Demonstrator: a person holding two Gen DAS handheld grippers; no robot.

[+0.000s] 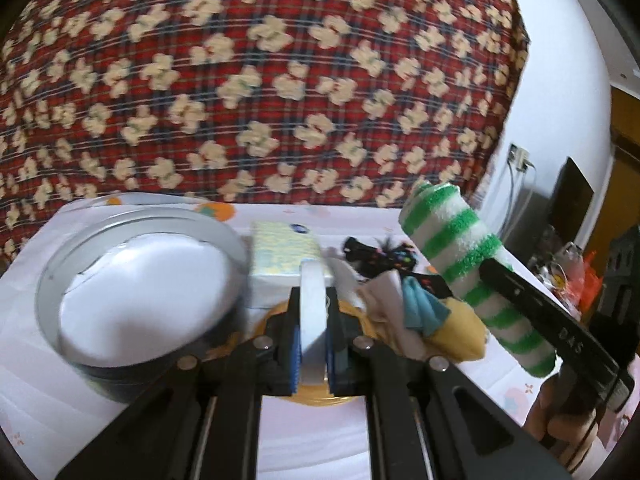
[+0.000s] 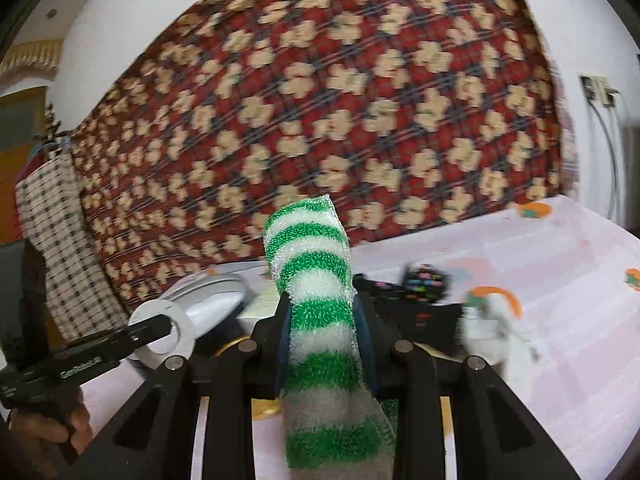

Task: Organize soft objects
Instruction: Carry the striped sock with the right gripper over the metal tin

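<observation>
Round tin (image 1: 136, 300) blocks left — sock pile (image 1: 404, 300) crowds right, tissue pack (image 1: 284, 256) between.

Home, bedroom by look of it. I work over bed sheet (image 2: 560, 280) in pale pink with cartoon prints. Red plaid blanket (image 1: 260, 80) with cream flowers hangs behind. White wall with socket (image 1: 519, 157) and cables, checked garment (image 2: 52, 240) hanging at side, household clutter (image 1: 572, 264) beyond.

The green-striped sock (image 2: 318, 312) was fuzzy terry cloth. The round tin (image 1: 140, 280) had a dull metal rim, and the tape roll (image 1: 313, 312) looked smooth and matt. The plaid blanket (image 1: 260, 80) behind was woven cloth (coarse-looking); gripper parts were matt black plastic.
</observation>
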